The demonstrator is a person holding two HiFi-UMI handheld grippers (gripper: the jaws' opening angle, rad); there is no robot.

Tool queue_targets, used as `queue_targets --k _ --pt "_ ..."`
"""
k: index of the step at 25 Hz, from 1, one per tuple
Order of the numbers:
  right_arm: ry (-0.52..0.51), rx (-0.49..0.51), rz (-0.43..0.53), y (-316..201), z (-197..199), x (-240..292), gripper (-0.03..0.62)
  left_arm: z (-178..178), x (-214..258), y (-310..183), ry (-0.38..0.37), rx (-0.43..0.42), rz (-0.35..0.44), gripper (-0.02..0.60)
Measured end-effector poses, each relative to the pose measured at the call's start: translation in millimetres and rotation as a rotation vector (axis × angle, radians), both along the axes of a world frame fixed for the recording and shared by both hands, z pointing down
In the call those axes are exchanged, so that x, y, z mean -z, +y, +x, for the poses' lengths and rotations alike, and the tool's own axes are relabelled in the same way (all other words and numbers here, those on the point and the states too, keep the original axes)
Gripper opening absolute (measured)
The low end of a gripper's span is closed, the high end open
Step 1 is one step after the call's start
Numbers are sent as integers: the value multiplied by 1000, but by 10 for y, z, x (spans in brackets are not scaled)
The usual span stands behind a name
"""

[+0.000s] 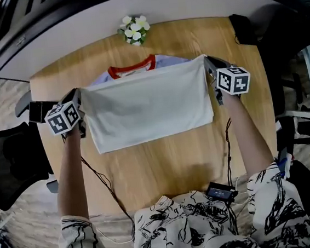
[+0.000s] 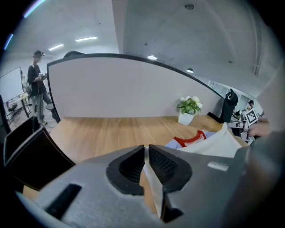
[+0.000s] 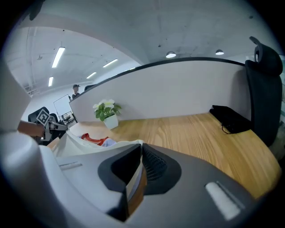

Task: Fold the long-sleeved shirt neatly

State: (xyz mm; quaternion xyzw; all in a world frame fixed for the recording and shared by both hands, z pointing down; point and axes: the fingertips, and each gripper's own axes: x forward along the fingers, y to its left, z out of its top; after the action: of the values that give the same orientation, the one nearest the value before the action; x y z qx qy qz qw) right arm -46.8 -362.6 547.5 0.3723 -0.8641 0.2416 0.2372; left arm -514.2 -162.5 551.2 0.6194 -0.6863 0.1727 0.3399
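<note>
A white long-sleeved shirt (image 1: 148,107) with a red collar (image 1: 132,68) lies on the round wooden table (image 1: 164,158), its lower half folded up towards the collar. My left gripper (image 1: 79,109) is shut on the fold's left top corner, and white cloth (image 2: 153,189) shows pinched between its pads. My right gripper (image 1: 208,68) is shut on the right top corner, with the cloth edge (image 3: 133,178) between its jaws. The held edge stretches straight between the two grippers, just short of the collar. The red collar (image 2: 189,139) and pale blue cloth under it show in both gripper views.
A small potted plant (image 1: 134,29) with white flowers stands at the table's far edge, close behind the collar. A black object (image 1: 242,29) lies at the far right of the table. A curved grey partition (image 2: 133,89) rings the table's back. Cables (image 1: 103,181) trail over the near edge.
</note>
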Motion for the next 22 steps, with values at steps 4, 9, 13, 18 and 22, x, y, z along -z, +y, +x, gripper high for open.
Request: queue_targets --k 4,9,13,18,22 --pt "58 -10 -33 -90 -24 -294 25 -35 -260 -54 43 13 -32 37" --pt "181 -4 -6 -93 -7 -530 36 -144 -471 -10 38 50 -29 65" --pt "179 -16 -28 -101 83 -614 111 -148 -554 55 -19 0 -60 149" --pt "-52 63 -133 -59 113 -429 153 -229 -267 72 -22 -47 35 171" --pt "-93 194 -50 -130 196 -68 169 -62 -29 93 -118 -290 75 179"
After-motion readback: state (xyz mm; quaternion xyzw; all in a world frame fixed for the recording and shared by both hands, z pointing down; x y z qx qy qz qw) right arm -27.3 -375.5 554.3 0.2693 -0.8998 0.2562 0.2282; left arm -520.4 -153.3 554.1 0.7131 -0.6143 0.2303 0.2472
